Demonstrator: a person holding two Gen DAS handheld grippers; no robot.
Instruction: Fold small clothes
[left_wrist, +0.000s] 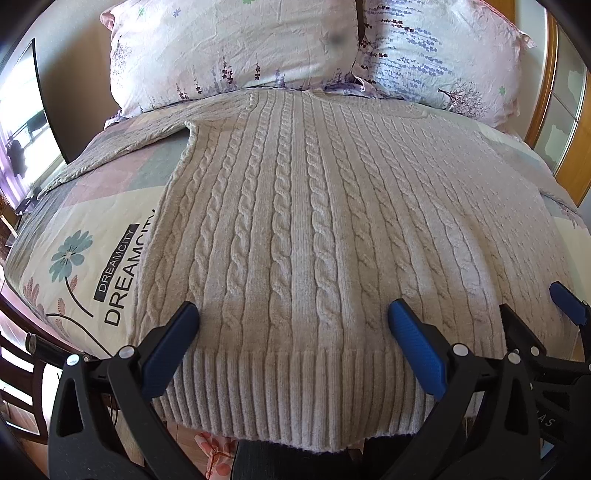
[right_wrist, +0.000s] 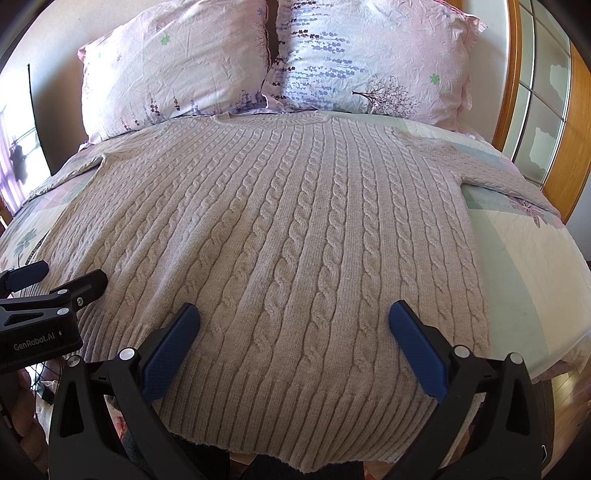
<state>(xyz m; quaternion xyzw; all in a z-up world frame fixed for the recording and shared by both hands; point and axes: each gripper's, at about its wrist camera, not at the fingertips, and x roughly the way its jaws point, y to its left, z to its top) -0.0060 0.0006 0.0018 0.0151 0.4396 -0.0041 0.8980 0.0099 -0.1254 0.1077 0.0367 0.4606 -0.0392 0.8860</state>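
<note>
A beige cable-knit sweater (left_wrist: 314, 221) lies flat on the bed, collar toward the pillows, ribbed hem hanging over the near edge; it also shows in the right wrist view (right_wrist: 288, 229). Its sleeves spread out to the left (left_wrist: 122, 144) and right (right_wrist: 498, 162). My left gripper (left_wrist: 293, 317) is open, its jaws wide apart just above the hem's left half. My right gripper (right_wrist: 293, 317) is open above the hem's right half. Each gripper shows in the other's view, the right one (left_wrist: 535, 314) and the left one (right_wrist: 55, 284). Neither holds anything.
Two floral pillows (right_wrist: 177, 66) (right_wrist: 373, 55) lean at the bed's head. The patterned bedspread (left_wrist: 85, 258) shows left and right of the sweater. A wooden-framed glass panel (right_wrist: 543, 110) stands at right; a window (left_wrist: 22, 122) at left. Floor lies below the near edge.
</note>
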